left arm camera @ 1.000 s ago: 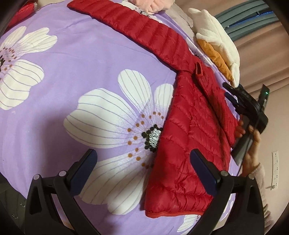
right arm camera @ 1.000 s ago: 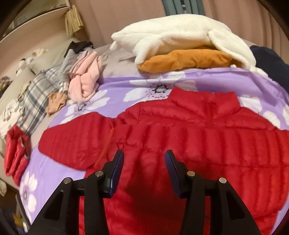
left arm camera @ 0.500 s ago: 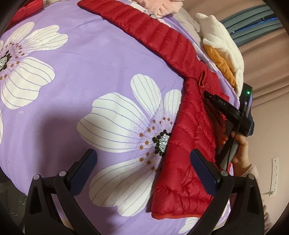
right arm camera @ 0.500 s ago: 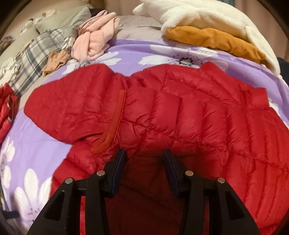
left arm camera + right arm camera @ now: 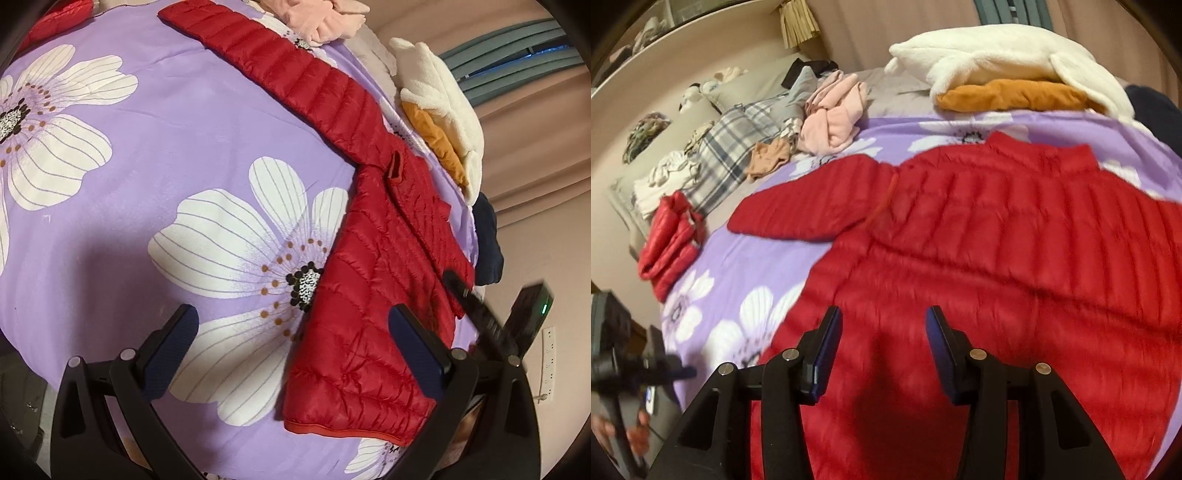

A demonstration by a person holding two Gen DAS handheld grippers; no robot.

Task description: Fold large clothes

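A red quilted puffer jacket (image 5: 1015, 236) lies spread on a purple bedspread with white flowers (image 5: 166, 155). One sleeve stretches out to the left (image 5: 812, 206). In the left wrist view the jacket (image 5: 373, 295) lies at the right with its hem near the bed's front edge and the sleeve (image 5: 280, 62) running to the far side. My left gripper (image 5: 291, 339) is open wide and empty, over the bedspread beside the jacket's hem. My right gripper (image 5: 882, 343) is open and empty, just above the jacket's lower body; it also shows in the left wrist view (image 5: 491, 317).
A white fleece (image 5: 1004, 55) on an orange garment (image 5: 1012, 96) sits at the bed's far side. A pink garment (image 5: 831, 114), plaid cloth (image 5: 735, 147) and a folded red jacket (image 5: 670, 240) lie at the left. A dark blue item (image 5: 487, 243) hangs by the bed's right edge.
My right gripper has pulled back and lifted off the jacket, so more of the bed shows. The left gripper has shifted slightly; the jacket lies flatter.
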